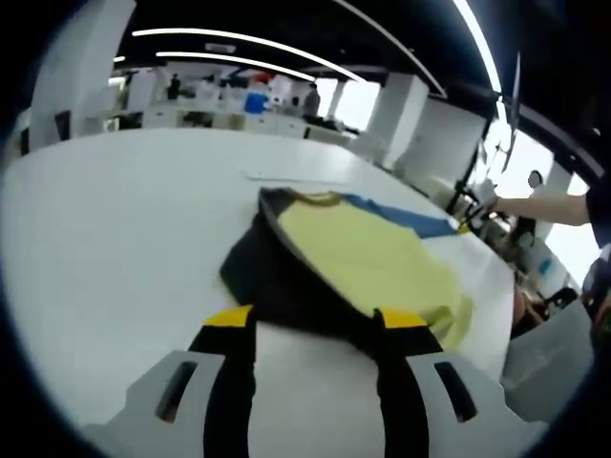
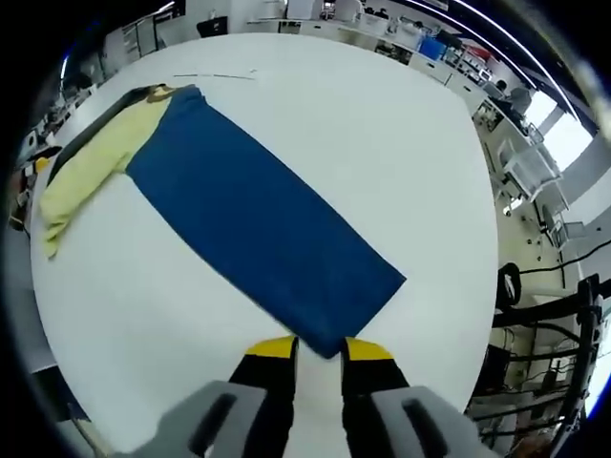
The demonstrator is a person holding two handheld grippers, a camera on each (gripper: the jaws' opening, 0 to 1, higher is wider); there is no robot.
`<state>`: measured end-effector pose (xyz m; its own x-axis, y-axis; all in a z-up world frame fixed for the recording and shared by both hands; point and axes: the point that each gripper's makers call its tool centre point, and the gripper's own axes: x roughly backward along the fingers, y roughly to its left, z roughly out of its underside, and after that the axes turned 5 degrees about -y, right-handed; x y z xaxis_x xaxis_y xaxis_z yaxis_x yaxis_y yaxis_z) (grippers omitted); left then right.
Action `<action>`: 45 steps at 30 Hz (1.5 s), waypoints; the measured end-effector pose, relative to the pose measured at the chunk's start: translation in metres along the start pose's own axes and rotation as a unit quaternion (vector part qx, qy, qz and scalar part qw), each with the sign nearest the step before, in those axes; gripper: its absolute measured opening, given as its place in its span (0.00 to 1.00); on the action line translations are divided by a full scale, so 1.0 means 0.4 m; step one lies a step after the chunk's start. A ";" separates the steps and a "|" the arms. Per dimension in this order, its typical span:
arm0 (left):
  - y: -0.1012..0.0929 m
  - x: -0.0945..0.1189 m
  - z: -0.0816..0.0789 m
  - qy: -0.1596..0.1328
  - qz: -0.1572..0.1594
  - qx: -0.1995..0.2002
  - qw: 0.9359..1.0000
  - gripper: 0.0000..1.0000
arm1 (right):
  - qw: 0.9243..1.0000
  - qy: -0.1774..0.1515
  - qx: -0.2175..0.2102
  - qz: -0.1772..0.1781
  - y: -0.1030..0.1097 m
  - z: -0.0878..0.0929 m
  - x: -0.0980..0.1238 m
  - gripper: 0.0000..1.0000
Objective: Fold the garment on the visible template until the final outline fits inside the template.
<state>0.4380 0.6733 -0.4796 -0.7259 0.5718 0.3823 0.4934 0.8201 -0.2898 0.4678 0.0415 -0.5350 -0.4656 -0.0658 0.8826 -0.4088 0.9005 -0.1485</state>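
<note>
Gripping the garment edge, right tool; left tool clamps its dark side

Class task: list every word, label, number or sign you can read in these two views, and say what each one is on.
None can be read. The garment shows plain blue, yellow and dark panels without print. The table is bare white. Anything on the distant shelves is too small and blurred.
</note>
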 end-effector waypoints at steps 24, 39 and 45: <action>-0.009 0.008 -0.019 -0.007 0.009 -0.006 1.000 0.47 | 0.985 -0.142 -0.080 -0.049 0.076 -0.106 0.041 0.85; -0.013 0.013 -0.030 -0.009 0.017 -0.011 1.000 0.48 | 0.979 -0.171 -0.083 -0.073 0.131 -0.112 0.082 0.99; -0.017 0.017 -0.026 -0.008 0.020 -0.011 1.000 0.47 | 0.975 -0.187 -0.081 -0.086 0.197 -0.120 0.114 0.99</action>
<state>0.4349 0.6718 -0.4659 -0.7131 0.6037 0.3564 0.5328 0.7971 -0.2843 0.4519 0.1299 -0.4850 -0.6670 -0.3473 0.6591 -0.3913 0.9162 0.0868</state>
